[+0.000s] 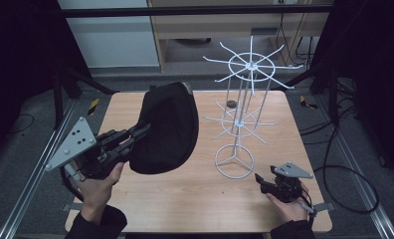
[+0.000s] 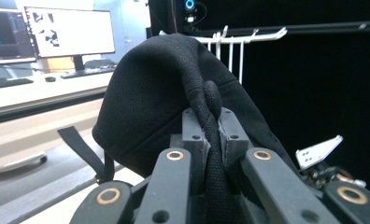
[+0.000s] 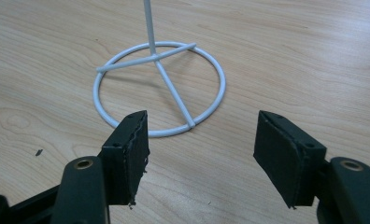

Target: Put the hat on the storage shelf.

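Observation:
A black cap (image 1: 166, 129) hangs in the air over the left half of the table, and my left gripper (image 1: 138, 133) is shut on its edge. In the left gripper view the jaws pinch a thick black seam of the cap (image 2: 174, 93) between them, at my left gripper (image 2: 210, 126). A white wire display stand (image 1: 242, 84) with spoked hook rings rises right of centre. Its ring base (image 3: 160, 88) lies on the wood just beyond my right gripper (image 3: 202, 149), which is open and holds nothing. In the high view my right gripper (image 1: 260, 180) rests low at the table's front right.
The wooden table (image 1: 195, 209) has bare room at its front middle. A small dark round object (image 1: 231, 104) lies behind the stand. Metal rails (image 1: 31, 174) run along both sides of the table, and cables (image 1: 349, 174) trail on the floor to the right.

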Motion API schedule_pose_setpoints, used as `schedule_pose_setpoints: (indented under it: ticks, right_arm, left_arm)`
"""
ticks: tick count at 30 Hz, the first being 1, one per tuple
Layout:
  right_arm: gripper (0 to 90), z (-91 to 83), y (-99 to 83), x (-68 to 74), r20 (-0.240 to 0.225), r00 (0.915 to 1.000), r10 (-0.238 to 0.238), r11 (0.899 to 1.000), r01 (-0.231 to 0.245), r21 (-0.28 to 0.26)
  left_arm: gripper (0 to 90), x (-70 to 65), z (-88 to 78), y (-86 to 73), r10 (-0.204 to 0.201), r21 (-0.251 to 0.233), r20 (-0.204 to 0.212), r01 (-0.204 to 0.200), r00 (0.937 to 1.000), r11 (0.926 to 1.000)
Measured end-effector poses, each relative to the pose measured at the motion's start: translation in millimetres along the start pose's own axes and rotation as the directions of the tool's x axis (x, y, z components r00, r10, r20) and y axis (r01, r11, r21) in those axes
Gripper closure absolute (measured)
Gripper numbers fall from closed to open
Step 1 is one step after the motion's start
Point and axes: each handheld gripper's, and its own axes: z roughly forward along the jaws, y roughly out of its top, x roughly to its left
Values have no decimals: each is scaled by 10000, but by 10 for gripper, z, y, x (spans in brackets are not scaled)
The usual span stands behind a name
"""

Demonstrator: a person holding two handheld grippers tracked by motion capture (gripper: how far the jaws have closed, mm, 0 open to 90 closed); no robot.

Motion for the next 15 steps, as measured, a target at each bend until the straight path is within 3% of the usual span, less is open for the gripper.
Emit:
schedule_pose_setpoints:
  ticks: [15]
  right_arm:
    - [355, -2, -2, -6, -19, 10000, 33, 10000, -33, 1]
  left_arm:
    - [838, -141, 103, 389, 459, -787, 228, -440, 9987, 9959]
